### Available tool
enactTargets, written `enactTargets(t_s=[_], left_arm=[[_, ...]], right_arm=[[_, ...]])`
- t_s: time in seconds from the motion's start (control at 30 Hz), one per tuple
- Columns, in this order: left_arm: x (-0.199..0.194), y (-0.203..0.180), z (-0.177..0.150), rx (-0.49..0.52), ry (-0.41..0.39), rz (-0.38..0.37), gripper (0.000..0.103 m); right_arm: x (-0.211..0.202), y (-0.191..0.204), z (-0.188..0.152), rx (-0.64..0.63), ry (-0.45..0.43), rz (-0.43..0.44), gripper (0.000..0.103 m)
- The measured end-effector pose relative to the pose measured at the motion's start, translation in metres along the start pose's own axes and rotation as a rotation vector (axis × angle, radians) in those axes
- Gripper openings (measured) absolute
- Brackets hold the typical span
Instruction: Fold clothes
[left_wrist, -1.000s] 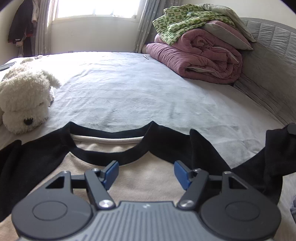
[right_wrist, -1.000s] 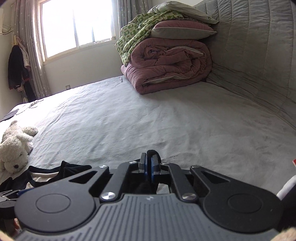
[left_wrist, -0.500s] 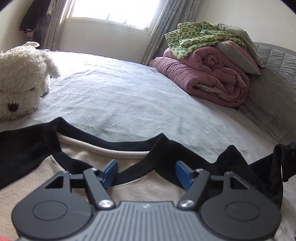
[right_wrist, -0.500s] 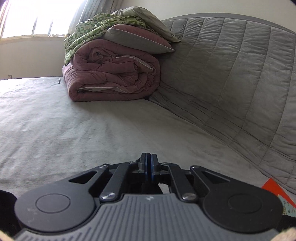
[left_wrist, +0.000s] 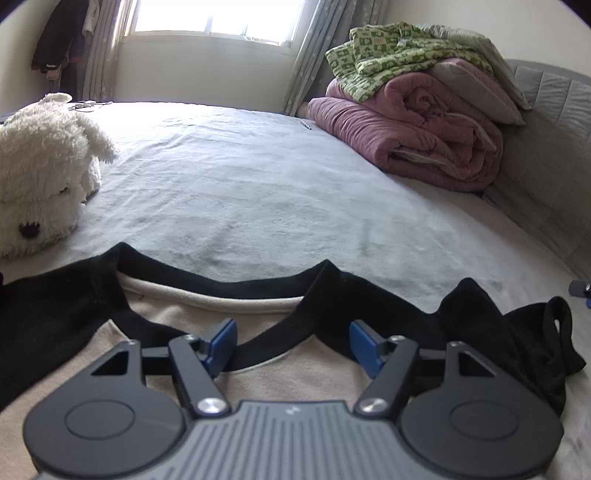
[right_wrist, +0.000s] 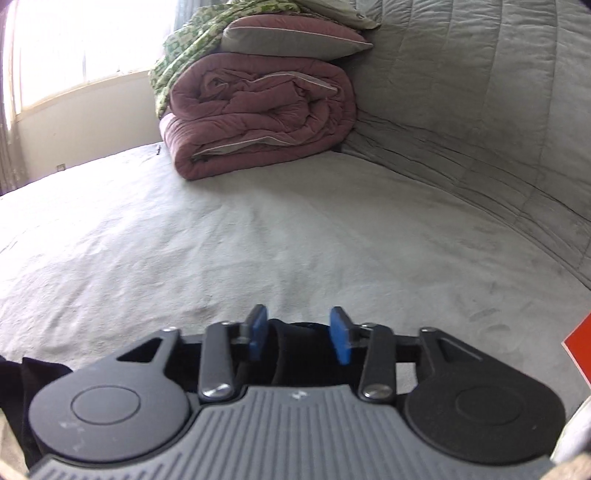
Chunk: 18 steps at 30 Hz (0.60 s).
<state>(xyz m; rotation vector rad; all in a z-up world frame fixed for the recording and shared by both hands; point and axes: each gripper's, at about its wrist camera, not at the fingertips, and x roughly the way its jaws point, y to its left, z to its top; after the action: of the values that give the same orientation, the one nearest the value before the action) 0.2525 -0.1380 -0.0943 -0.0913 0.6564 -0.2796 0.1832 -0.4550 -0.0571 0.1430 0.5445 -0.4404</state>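
A beige shirt (left_wrist: 310, 373) with black collar and black sleeves lies flat on the grey bed sheet (left_wrist: 258, 192), neck toward the window. My left gripper (left_wrist: 293, 345) hovers open just over the collar, blue pads spread with nothing between them. The shirt's right black sleeve (left_wrist: 532, 339) lies bunched on the sheet at the right. In the right wrist view, my right gripper (right_wrist: 299, 339) stands open with the black sleeve cloth (right_wrist: 295, 350) lying loose between its blue pads.
A white plush dog (left_wrist: 40, 173) rests at the left of the bed. Folded maroon and green quilts (left_wrist: 413, 122) with a pillow are stacked against the grey padded headboard (right_wrist: 480, 110). A red object (right_wrist: 578, 347) shows at the right edge.
My right gripper, shut on the black sleeve before, has opened and the sleeve now lies on the sheet. The left gripper stayed open and shifted slightly over the collar.
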Motion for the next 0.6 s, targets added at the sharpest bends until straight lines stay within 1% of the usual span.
enactTargets(t_s=[0.03,0.13,0.23,0.3,0.33,0.43,0.47,0.53,0.57,0.6], left_arm=[[0.0,-0.003,0.004,0.03,0.023,0.029,0.067],[0.0,-0.007,0.024,0.074,0.045,0.032,0.066],[0.001,-0.004,0.046,0.038,0.031,-0.016,0.067],[0.011,-0.002,0.055,0.018,0.044,-0.046,0.067],[0.018,0.001,0.057,0.01,0.05,-0.046,0.066],[0.031,0.008,0.054,-0.031,0.044,-0.035,0.065],[0.032,0.013,0.049,-0.05,0.031,-0.05,0.065],[0.031,0.023,0.033,-0.064,-0.013,-0.118,0.065],[0.034,0.025,0.028,-0.035,-0.016,-0.141,0.065],[0.037,0.022,0.03,-0.007,0.008,-0.131,0.064]], right_arm=[[-0.001,0.002,0.0,-0.001,-0.001,0.019,0.053],[-0.006,0.006,0.001,-0.004,-0.005,0.075,0.053],[-0.01,0.012,0.001,-0.019,-0.015,0.119,0.053],[-0.012,0.016,0.0,-0.049,-0.026,0.139,0.053],[-0.013,0.019,-0.001,-0.065,-0.03,0.15,0.053],[-0.009,0.021,-0.002,-0.082,-0.016,0.207,0.053],[-0.008,0.02,-0.002,-0.076,-0.011,0.223,0.053],[-0.01,0.018,-0.001,-0.068,-0.01,0.25,0.053],[-0.012,0.016,0.0,-0.058,-0.016,0.252,0.053],[-0.015,0.015,0.001,-0.049,-0.022,0.262,0.053]])
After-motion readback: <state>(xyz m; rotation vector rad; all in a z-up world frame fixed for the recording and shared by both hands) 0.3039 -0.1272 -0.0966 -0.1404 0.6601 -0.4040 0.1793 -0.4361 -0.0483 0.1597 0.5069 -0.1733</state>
